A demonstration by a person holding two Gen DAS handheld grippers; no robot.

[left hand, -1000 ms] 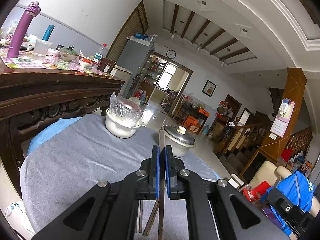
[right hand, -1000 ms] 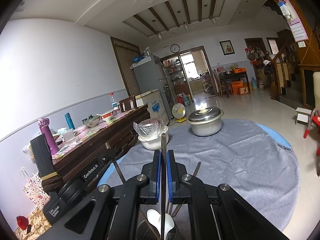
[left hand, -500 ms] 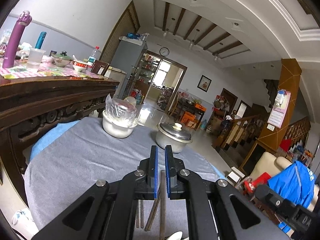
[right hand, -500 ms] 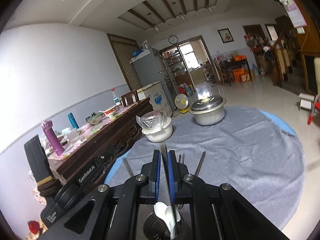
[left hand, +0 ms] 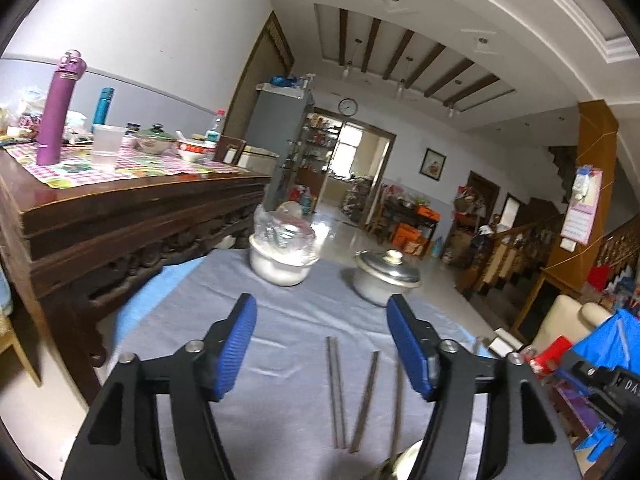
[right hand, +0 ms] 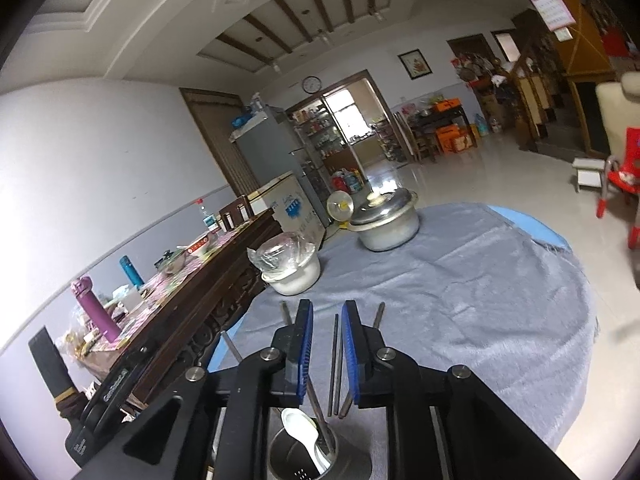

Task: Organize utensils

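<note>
My left gripper [left hand: 322,316] is wide open and empty above the grey cloth. Several metal chopsticks [left hand: 337,394] lie on the cloth between its fingers. My right gripper [right hand: 326,330] is open a little and empty, just above a steel utensil holder [right hand: 304,456]. The holder has a white spoon [right hand: 301,428] and a metal chopstick [right hand: 318,412] in it. More chopsticks [right hand: 335,364] lie on the cloth beyond the holder. The holder's rim [left hand: 400,464] shows at the bottom of the left wrist view.
A white bowl covered in plastic [left hand: 280,258] and a lidded steel pot [left hand: 386,278] stand at the far side of the round table [right hand: 500,288]. A dark wooden sideboard [left hand: 120,216] with bottles and dishes runs along the left.
Both grippers opened and let go of the chopsticks they held. The right one's chopstick now stands in the holder. The left gripper opened wide.
</note>
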